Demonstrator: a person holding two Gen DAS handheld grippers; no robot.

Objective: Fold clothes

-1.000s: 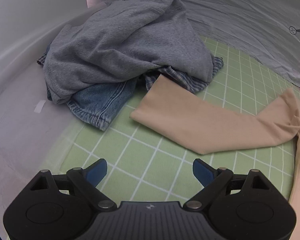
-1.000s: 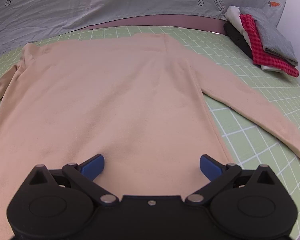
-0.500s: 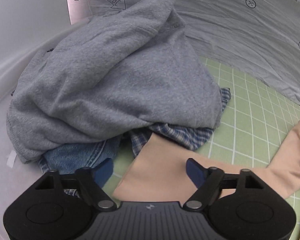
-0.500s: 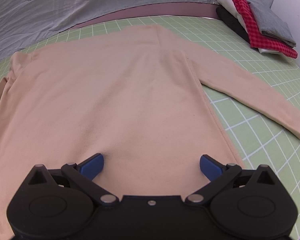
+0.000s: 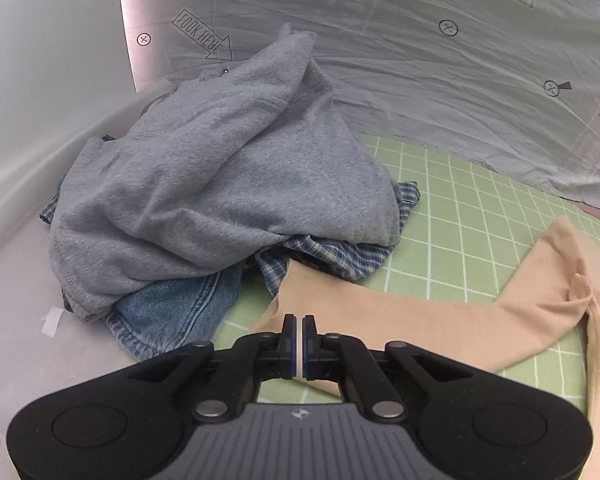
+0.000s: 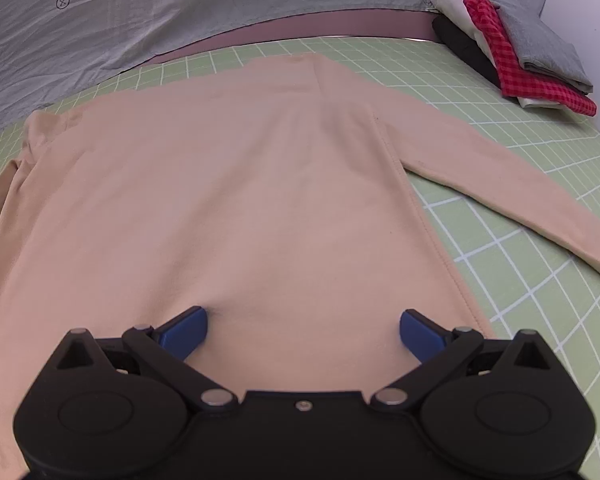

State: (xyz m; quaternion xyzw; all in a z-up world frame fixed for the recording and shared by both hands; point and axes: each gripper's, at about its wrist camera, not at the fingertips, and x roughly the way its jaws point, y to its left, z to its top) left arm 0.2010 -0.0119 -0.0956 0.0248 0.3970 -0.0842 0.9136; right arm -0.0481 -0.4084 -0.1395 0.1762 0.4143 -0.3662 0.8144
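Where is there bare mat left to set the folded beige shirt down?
Bare green mat lies right of the beige shirt, between its right sleeve and the folded stack; another strip lies between the heap of clothes and the grey sheet. It is crowded around that heap, where the left gripper pinches the left sleeve.

The left gripper (image 5: 299, 322) is pinched on the cuff of the beige sleeve (image 5: 440, 320) on the green grid mat (image 5: 452, 208). Just beyond the cuff, a grey sweatshirt (image 5: 220, 192) tops jeans (image 5: 172, 312) and a plaid shirt (image 5: 340, 256).
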